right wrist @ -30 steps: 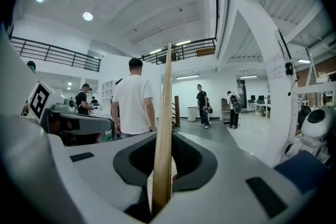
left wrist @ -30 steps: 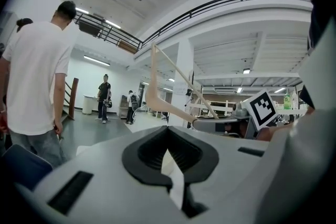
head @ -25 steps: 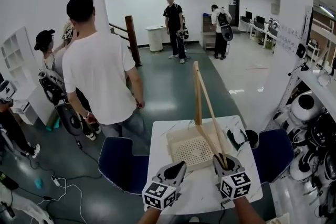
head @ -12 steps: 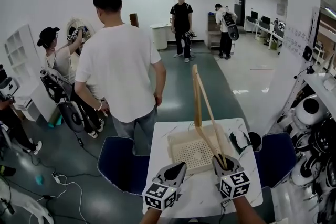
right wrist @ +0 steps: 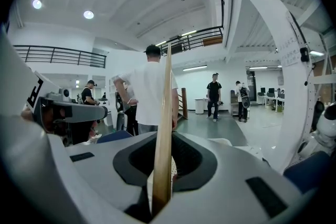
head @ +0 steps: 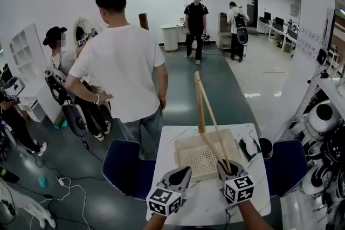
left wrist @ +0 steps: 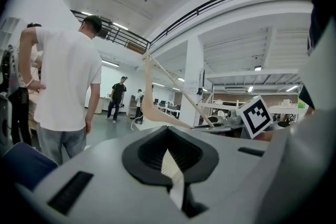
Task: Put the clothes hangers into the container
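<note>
Lower centre, our right gripper point(head: 228, 168) is clamped on the wooden clothes hanger point(head: 200, 105), upright over the perforated basket point(head: 188, 158). Our left gripper point(head: 184, 172) seems closed on the basket's rim. We should lower the hanger slowly and lay it flat.

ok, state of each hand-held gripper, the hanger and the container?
container: open top, on table.
hanger: upright, lower end clamped.
right hand-held gripper: shut on hanger.
left hand-held gripper: shut, holding nothing.
</note>
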`<action>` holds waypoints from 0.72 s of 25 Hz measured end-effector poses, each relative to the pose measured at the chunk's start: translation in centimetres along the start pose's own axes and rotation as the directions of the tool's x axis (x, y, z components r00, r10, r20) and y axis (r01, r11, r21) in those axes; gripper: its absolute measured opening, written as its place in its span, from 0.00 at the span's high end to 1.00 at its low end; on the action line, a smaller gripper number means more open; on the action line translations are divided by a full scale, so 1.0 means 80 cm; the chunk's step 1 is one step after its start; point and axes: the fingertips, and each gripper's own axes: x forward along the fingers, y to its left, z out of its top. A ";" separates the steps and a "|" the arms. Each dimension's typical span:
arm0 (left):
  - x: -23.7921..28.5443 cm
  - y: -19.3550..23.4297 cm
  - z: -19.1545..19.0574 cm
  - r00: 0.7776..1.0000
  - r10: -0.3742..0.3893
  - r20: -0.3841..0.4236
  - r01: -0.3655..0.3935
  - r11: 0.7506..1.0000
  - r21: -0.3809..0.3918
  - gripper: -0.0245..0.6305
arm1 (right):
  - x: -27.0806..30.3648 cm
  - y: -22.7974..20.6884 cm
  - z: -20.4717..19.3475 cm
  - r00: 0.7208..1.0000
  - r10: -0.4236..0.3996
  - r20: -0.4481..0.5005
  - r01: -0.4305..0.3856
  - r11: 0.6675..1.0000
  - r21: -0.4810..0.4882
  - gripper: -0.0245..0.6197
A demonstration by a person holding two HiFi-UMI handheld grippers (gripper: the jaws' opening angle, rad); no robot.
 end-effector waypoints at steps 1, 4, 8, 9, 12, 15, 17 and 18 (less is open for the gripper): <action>0.003 -0.002 0.000 1.000 0.002 0.001 -0.002 1.000 -0.001 0.96 | 0.002 -0.003 -0.003 1.000 0.005 -0.006 -0.005 1.000 0.000 0.86; 0.011 -0.006 -0.001 1.000 0.008 0.001 -0.008 1.000 0.002 0.96 | 0.007 -0.009 -0.013 0.999 0.018 -0.031 -0.018 1.000 -0.003 0.86; 0.008 -0.001 -0.002 1.000 0.015 0.000 -0.015 1.000 0.002 0.96 | 0.020 -0.005 -0.030 0.996 0.028 -0.083 -0.028 1.000 -0.005 0.86; 0.008 0.001 -0.002 1.000 0.016 0.000 -0.016 1.000 0.002 0.96 | 0.024 -0.004 -0.036 0.995 0.029 -0.100 -0.030 1.000 -0.005 0.86; 0.009 0.002 -0.003 1.000 0.017 -0.001 -0.017 1.000 0.001 0.96 | 0.034 -0.005 -0.054 0.988 0.033 -0.148 -0.034 0.999 -0.005 0.86; 0.012 0.003 -0.004 1.000 0.019 -0.001 -0.019 1.000 0.000 0.96 | 0.041 -0.006 -0.072 0.981 0.037 -0.189 -0.038 0.999 -0.004 0.86; 0.013 0.005 -0.004 1.000 0.021 0.000 -0.021 1.000 -0.001 0.96 | 0.046 -0.006 -0.086 0.975 0.040 -0.220 -0.041 0.999 -0.001 0.86; 0.013 0.005 -0.005 1.000 0.022 -0.001 -0.022 1.000 -0.001 0.96 | 0.048 -0.006 -0.093 0.972 0.043 -0.233 -0.044 0.999 0.000 0.86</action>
